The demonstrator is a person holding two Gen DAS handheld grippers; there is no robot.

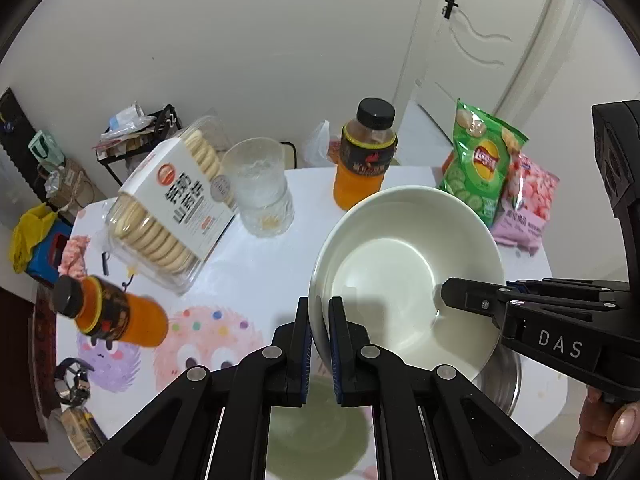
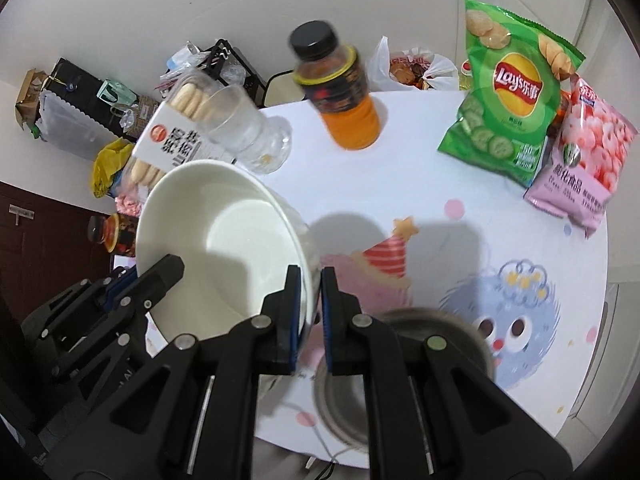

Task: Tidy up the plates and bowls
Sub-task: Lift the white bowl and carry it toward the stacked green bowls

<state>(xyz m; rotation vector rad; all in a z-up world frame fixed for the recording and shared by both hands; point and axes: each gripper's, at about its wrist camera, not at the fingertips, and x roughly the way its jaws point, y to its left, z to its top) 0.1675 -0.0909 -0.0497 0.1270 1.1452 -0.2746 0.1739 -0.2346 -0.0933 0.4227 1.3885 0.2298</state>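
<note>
Both claws have the round white ceramic bowl (image 1: 404, 276)! Left claw (image 1: 319, 320) clamped on one rim, right claw (image 2: 311, 292) clamped opposite. It hangs tilted above the white cartoon-print desk (image 2: 420, 192).

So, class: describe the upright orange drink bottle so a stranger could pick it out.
Start at the round table with cartoon monsters. Near its far edge stands the orange drink bottle, between the glass and the green crisp bag. Its twin lies sideways.

Glossy ceramic-looking bowl (image 1: 404, 264); dull metal bowl (image 2: 440, 328); ribbed glass tumbler (image 1: 260, 184).
</note>
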